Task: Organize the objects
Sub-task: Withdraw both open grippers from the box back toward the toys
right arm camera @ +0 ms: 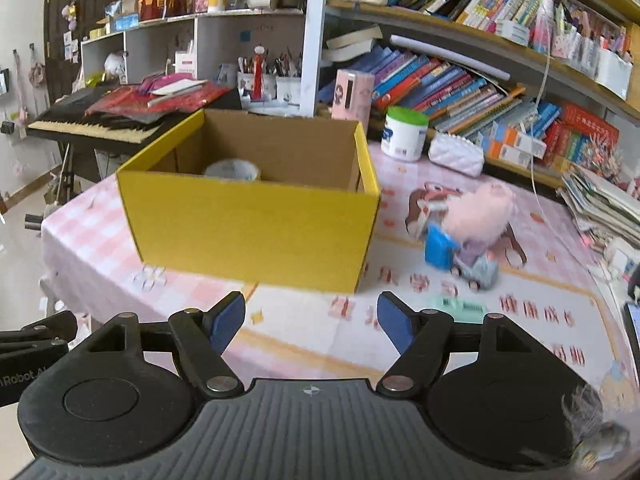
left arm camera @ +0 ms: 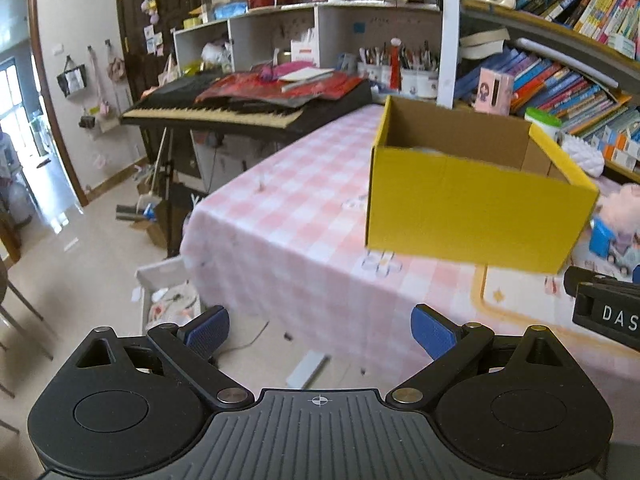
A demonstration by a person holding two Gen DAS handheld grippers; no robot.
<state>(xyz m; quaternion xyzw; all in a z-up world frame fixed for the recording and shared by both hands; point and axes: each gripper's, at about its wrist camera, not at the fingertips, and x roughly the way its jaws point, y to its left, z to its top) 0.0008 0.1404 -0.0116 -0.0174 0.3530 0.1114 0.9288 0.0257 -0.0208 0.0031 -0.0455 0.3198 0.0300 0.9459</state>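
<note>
Left gripper [left arm camera: 320, 332]: fingers spread, empty, off the counter [left arm camera: 304, 216] edge. Yellow box [right arm camera: 252, 216] sat mid-counter, a tape roll [right arm camera: 232, 170] inside. Right gripper [right arm camera: 310, 322]: fingers spread, empty. Pink plush [right arm camera: 480, 212] lay on a blue toy truck [right arm camera: 444, 250], right of box. Risk: a pinch on soft plush could drag the truck along or slip.

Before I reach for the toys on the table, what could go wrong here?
1. The pink plush toy lies against the blue toy block and the small grey toy car; grabbing one may drag the others.
2. The yellow cardboard box sits near the table's left edge and could be pushed off.
3. Both the right hand-held gripper and the left hand-held gripper are close together and may collide.
</note>
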